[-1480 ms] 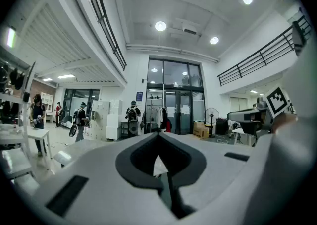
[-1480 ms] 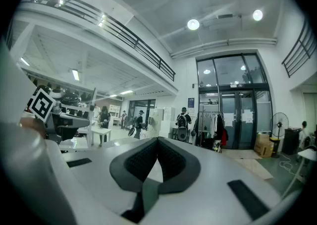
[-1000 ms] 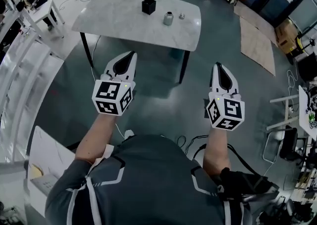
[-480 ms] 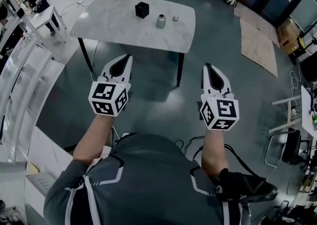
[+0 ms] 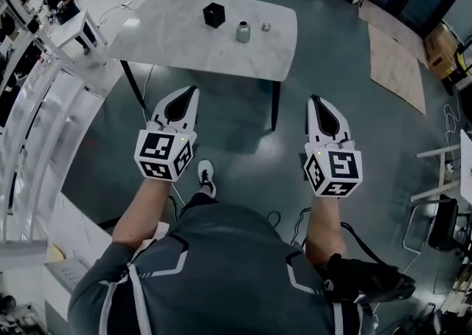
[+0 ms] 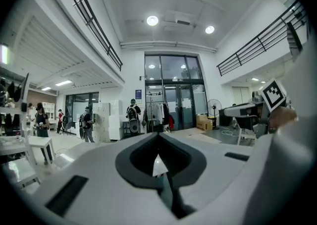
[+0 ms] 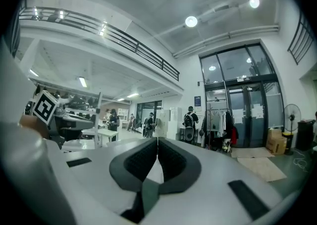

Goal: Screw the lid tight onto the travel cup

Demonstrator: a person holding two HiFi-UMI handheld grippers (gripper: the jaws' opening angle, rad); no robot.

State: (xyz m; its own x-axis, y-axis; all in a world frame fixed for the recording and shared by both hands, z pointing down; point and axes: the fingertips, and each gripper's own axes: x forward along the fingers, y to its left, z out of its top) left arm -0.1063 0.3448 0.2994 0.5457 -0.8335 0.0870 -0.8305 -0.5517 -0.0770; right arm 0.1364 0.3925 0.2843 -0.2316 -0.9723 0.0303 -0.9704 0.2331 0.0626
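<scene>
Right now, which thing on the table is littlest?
The small round silver lid, at the right end; the silver metal cup and black cube are bigger.

Open lab hall, mezzanine railings (image 6: 257,40), glass entrance doors (image 6: 171,92), work table (image 5: 184,38), ceiling spotlights (image 6: 152,20)

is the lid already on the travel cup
No, the lid lies on the table beside the travel cup, apart from it.

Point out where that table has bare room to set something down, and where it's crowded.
The table is bare across its whole left half, from the left edge up to the black box, and along the near strip in front of the cup. The crowded spot is far-centre, where box, cup and lid cluster.
</scene>
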